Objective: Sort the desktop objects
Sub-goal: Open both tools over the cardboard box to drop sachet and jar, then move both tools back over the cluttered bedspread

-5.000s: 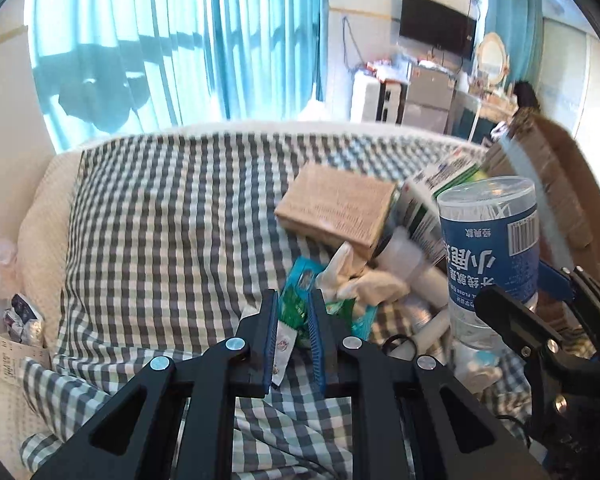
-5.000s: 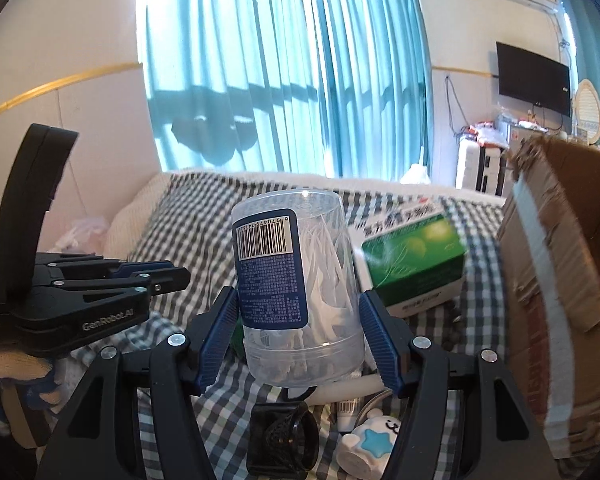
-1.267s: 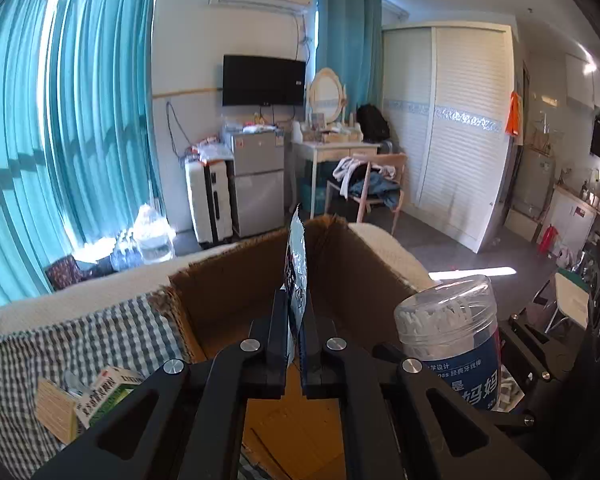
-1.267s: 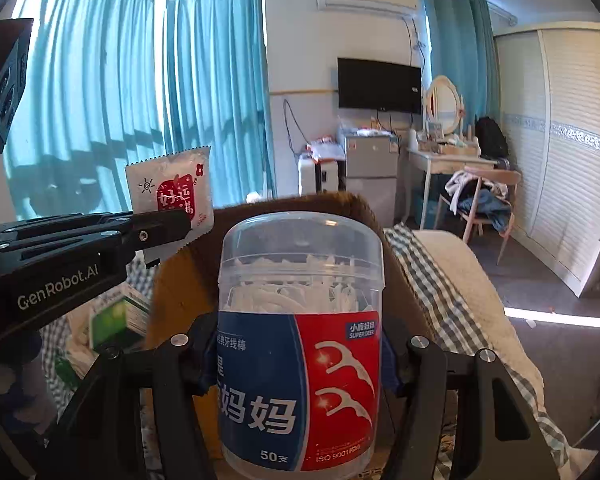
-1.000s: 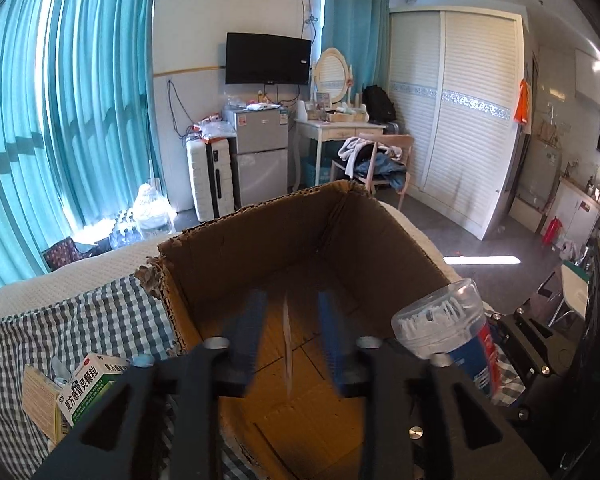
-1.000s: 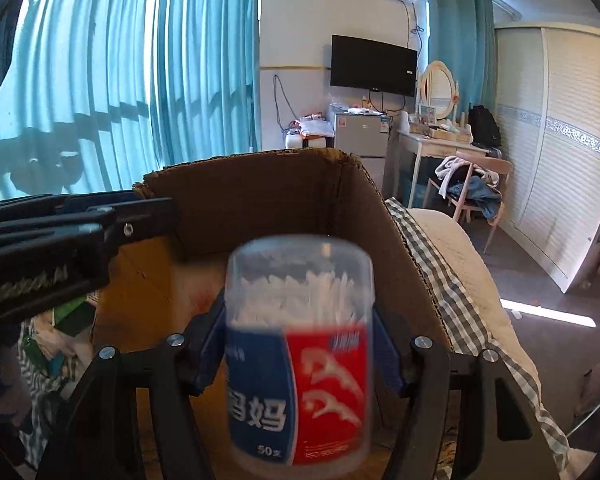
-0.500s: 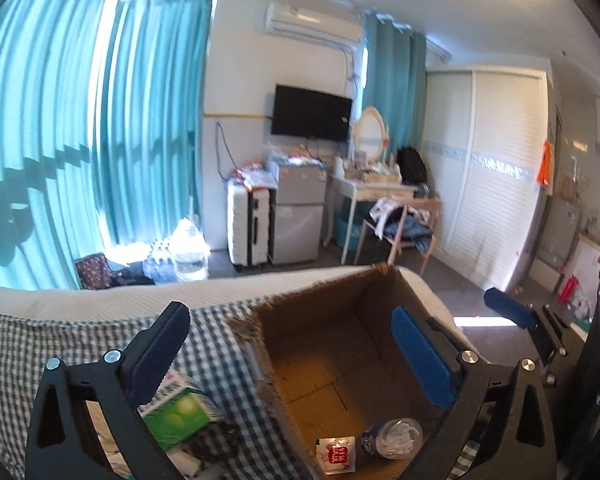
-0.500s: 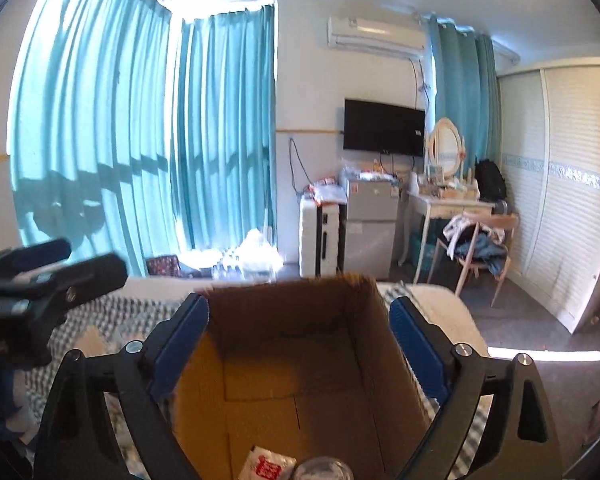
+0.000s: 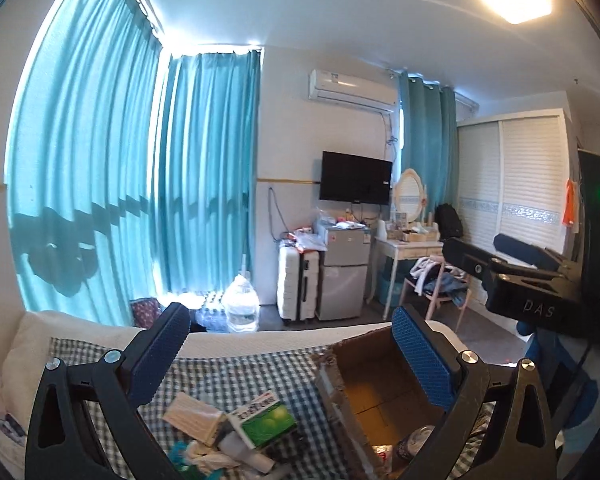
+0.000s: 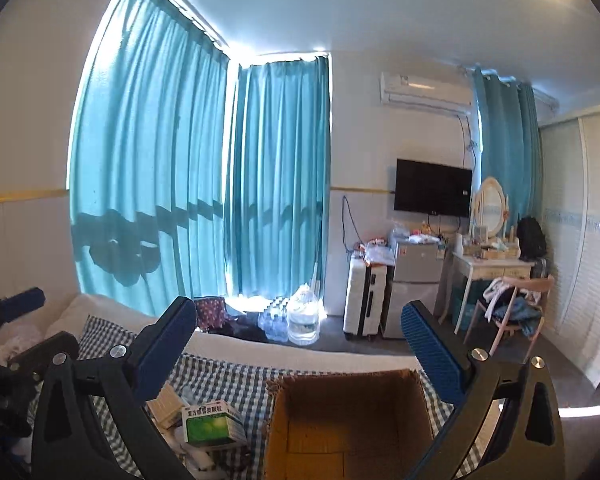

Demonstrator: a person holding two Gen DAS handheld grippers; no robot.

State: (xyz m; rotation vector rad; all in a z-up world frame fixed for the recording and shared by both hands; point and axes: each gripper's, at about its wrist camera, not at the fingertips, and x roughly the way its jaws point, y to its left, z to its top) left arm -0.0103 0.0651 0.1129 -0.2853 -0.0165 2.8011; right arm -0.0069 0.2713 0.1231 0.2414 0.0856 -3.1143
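The open brown cardboard box [image 10: 348, 432] stands on the blue-and-white checked cloth [image 10: 228, 384], its flaps up. In the left wrist view a clear plastic jar [image 9: 414, 442] lies on the box floor at the near corner, with a small red-and-white sachet [image 9: 382, 452] just beside it; both are partly hidden by my finger.

To the left of the box, on the cloth, a green-and-white medicine carton [image 10: 212, 426] lies among a loose pile: a tan flat packet [image 9: 194, 416], white crumpled items and a teal scrap, too jumbled to tell apart.

My left gripper [image 9: 292, 360] stands at its widest, blue ribbed pads well apart, nothing between them; its jaws opened within the last second. My right gripper [image 10: 300, 356] is likewise spread wide and empty, and its jaws have just been opening. Both point out across the room above the box and pile, touching neither.

Beyond the bed edge: teal curtains [image 10: 204, 184], a large water bottle [image 10: 304, 316], a white suitcase [image 10: 364, 300], a small grey fridge [image 10: 414, 284] and a wall-mounted black television [image 10: 432, 192].
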